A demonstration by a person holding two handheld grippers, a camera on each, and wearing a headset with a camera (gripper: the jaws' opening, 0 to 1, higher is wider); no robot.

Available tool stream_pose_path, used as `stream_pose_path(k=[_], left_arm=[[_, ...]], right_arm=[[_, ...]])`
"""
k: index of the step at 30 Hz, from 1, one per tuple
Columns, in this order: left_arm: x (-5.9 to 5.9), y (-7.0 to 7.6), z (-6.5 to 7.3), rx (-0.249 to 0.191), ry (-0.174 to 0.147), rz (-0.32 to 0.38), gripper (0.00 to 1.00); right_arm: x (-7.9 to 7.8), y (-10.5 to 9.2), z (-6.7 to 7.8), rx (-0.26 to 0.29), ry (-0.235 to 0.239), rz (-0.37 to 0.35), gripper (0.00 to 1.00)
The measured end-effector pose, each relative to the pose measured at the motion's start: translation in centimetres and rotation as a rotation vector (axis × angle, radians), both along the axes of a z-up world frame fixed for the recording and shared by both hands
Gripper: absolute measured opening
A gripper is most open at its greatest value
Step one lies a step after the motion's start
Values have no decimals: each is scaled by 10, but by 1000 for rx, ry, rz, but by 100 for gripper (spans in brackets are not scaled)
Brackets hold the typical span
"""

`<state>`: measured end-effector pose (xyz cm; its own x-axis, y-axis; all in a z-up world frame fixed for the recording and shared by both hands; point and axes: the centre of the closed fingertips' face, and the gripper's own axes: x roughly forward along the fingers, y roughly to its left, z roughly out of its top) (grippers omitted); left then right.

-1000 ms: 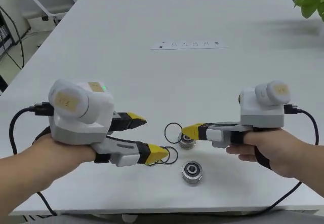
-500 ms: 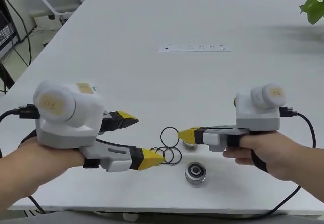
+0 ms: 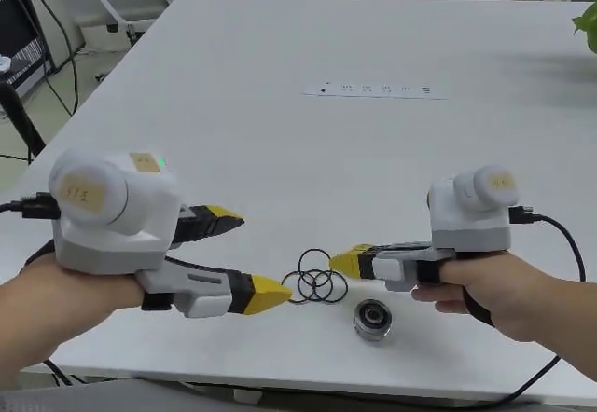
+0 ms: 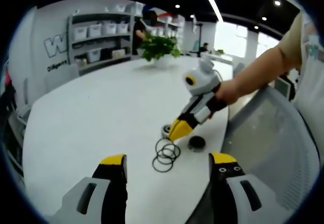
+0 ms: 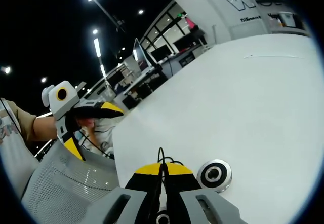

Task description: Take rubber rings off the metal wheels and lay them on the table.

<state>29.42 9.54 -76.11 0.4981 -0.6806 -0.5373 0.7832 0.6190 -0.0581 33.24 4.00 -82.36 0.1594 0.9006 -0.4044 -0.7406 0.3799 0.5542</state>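
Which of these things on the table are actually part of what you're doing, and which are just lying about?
Part of the job:
- rubber rings
- metal wheels
- left gripper
- right gripper

Just lying about:
- socket strip set in the table
- potted plant
- shelves by the far wall

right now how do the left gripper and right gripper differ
The left gripper has jaws wide apart, holding nothing; the right gripper has jaws pressed together. The left gripper's tips sit short of the rubber rings; the right gripper's tip is at them. Both have yellow tips, low over the table.
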Motion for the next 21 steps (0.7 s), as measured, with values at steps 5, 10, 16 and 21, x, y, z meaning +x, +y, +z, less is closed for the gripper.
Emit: stream_pose_path(k=[5, 10, 16, 21], left_arm=[[-3, 4, -3, 3, 7, 7, 66], [-4, 6, -4, 7, 10, 11, 66], [-6, 7, -6, 6, 16, 19, 66], [-7, 7, -8, 9, 23, 22, 66]], right_arm=[[-3, 2, -6, -19, 6, 10, 0], [-4, 2, -11, -38, 10, 17, 0], [-2, 1, -18, -61, 11, 18, 0], [-2, 0, -21, -82, -1, 18, 0]])
